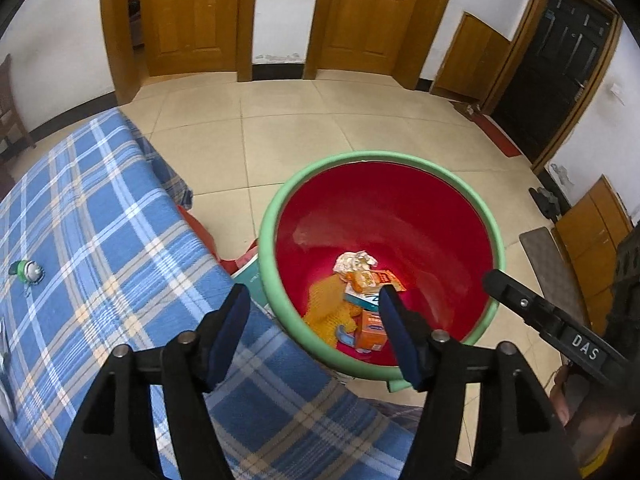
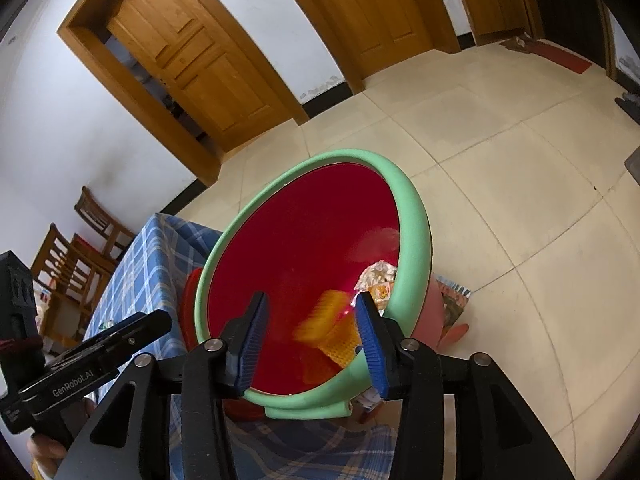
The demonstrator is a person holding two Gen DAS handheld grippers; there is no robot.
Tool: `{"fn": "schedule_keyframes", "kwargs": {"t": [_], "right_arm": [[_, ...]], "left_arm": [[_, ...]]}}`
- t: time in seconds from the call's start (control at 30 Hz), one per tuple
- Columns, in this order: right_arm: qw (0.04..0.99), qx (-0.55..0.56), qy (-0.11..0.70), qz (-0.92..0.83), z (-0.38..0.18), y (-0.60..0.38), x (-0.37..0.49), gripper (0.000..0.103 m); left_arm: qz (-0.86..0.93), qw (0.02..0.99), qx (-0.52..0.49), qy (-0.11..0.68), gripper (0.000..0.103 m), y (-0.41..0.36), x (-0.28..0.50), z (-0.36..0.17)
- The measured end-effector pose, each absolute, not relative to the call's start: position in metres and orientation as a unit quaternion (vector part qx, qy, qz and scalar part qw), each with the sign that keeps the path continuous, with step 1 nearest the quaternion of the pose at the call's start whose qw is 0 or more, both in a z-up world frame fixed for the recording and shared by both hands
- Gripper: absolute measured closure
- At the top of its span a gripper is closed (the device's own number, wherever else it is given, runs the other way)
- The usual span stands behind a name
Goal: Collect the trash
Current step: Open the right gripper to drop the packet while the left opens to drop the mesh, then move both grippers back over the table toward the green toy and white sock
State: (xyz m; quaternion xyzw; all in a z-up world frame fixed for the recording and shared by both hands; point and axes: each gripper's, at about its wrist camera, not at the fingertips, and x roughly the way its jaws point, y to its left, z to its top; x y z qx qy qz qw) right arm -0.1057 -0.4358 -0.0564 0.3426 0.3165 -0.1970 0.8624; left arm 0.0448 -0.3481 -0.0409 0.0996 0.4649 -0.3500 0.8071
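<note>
Left wrist cam: high, above the near edge of the blue plaid tablecloth-covered table [image 1: 104, 216], pitched down and forward past its own blue-padded left gripper [image 1: 310, 338]. The red round plastic bin with green foam rim [image 1: 272, 216] sits just right of centre, close.

Right wrist cam: lower and closer to the same bin [image 2: 416, 216], rolled so the floor slants, looking across the rim past the right gripper [image 2: 314, 338].

Shared: bin interior, table corner, beige tiled floor [image 1: 320, 120], two far wooden panelled doors [image 1: 192, 12]. Each view catches the other gripper's black body at its edge.
</note>
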Motion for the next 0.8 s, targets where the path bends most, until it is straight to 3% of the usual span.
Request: {"fn": "schedule_keyframes", "kwargs": {"t": [0.27, 0.5, 0.6, 0.8], "right_arm": [[0.863, 0.343, 0.316, -0.194, -0.054, -0.432, -0.106, 0.039], [0.864, 0.339, 0.321, -0.188, -0.051, -0.422, -0.098, 0.038], [0.866, 0.337, 0.321, -0.182, -0.049, -0.417, -0.095, 0.029], [0.872, 0.325, 0.323, -0.172, -0.043, -0.404, -0.088, 0.028]], "left_arm": [[-0.325, 0.82, 0.085, 0.464, 0.034, -0.329, 0.047, -0.038], [-0.286, 0.838, 0.062, 0.461, 0.03, -0.293, 0.052, -0.033], [-0.269, 0.844, 0.049, 0.461, 0.03, -0.275, 0.056, -0.032], [-0.234, 0.856, 0.025, 0.46, 0.03, -0.241, 0.062, -0.029]]}}
